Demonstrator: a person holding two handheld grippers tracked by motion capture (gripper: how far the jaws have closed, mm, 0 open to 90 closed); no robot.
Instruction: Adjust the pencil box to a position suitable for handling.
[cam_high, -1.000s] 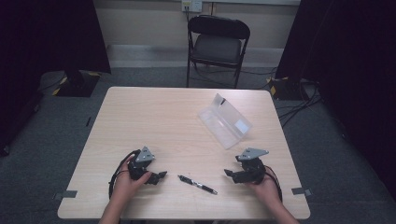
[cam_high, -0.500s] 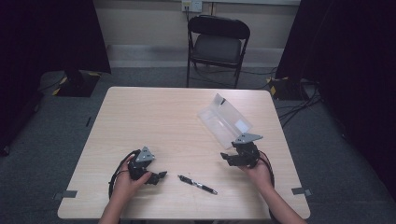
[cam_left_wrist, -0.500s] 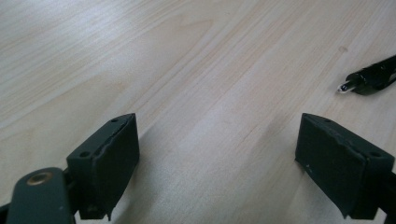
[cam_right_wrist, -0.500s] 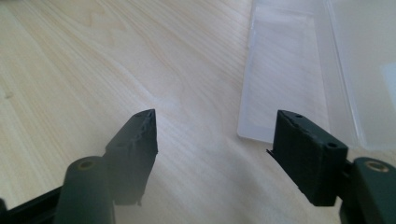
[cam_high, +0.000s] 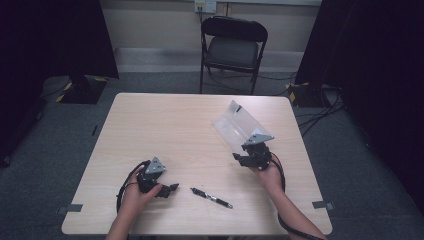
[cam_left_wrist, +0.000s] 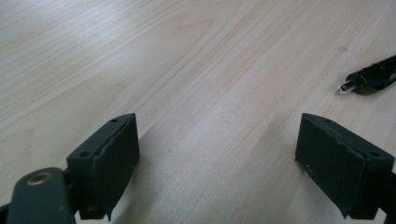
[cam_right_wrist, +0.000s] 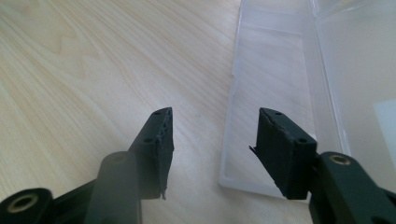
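Here the clear case (cam_high: 235, 125) runs diagonally, far-left to near-right; the right gripper (cam_right_wrist: 212, 140), half-open and closing, straddles its near edge unpressed.

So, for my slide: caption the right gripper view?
Right gripper, jaws open, straddling the near edge of the clear plastic hinged case on the light wooden table.

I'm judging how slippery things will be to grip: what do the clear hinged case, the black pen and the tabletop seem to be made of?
The clear hinged case looks like thin, smooth translucent plastic: the table's grain shows through it. The black pen seems glossy plastic, perhaps with a metal tip; hard to tell. The pale tabletop looks like matte wood-grain laminate, judging by its even streaked pattern.
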